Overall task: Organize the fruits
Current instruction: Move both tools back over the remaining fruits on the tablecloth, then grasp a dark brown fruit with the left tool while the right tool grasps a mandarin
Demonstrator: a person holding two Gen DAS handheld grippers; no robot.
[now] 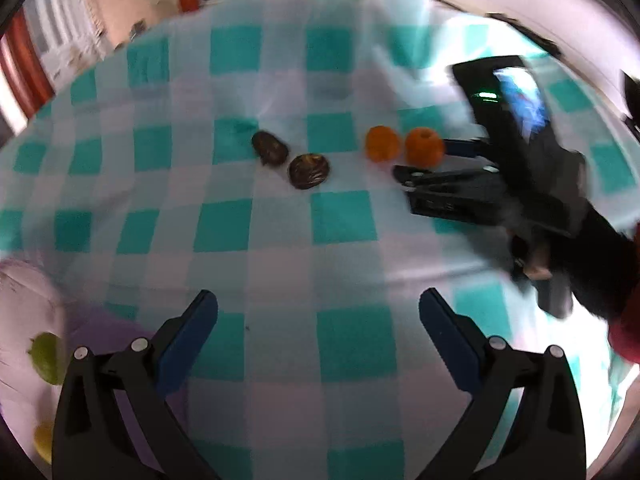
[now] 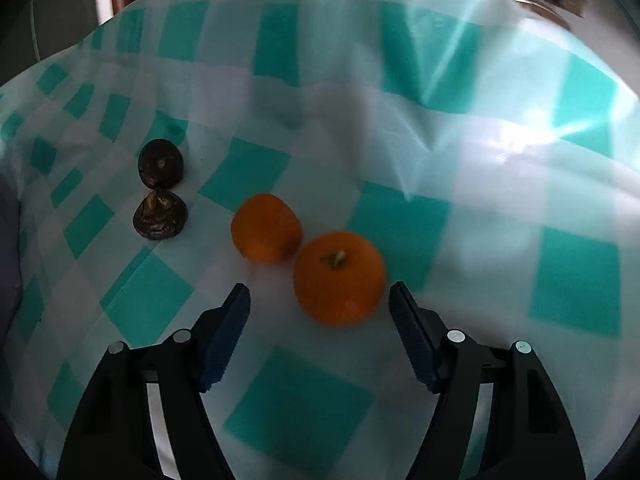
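Two oranges lie side by side on the checked cloth: the near one with a stem (image 2: 339, 278) (image 1: 425, 147) and the far one (image 2: 266, 227) (image 1: 382, 143). Two dark brown fruits (image 2: 161, 165) (image 2: 160, 216) lie to their left, also in the left wrist view (image 1: 269, 148) (image 1: 309, 171). My right gripper (image 2: 320, 300) (image 1: 420, 160) is open, its jaws either side of the stemmed orange, not touching it. My left gripper (image 1: 318, 308) is open and empty above the cloth, well short of the fruits.
A teal and white checked tablecloth (image 1: 280, 240) covers the table. A white and purple container edge (image 1: 24, 300) at lower left holds a green fruit (image 1: 48, 356) and a yellow one (image 1: 43, 440). Room furniture lies beyond the far table edge.
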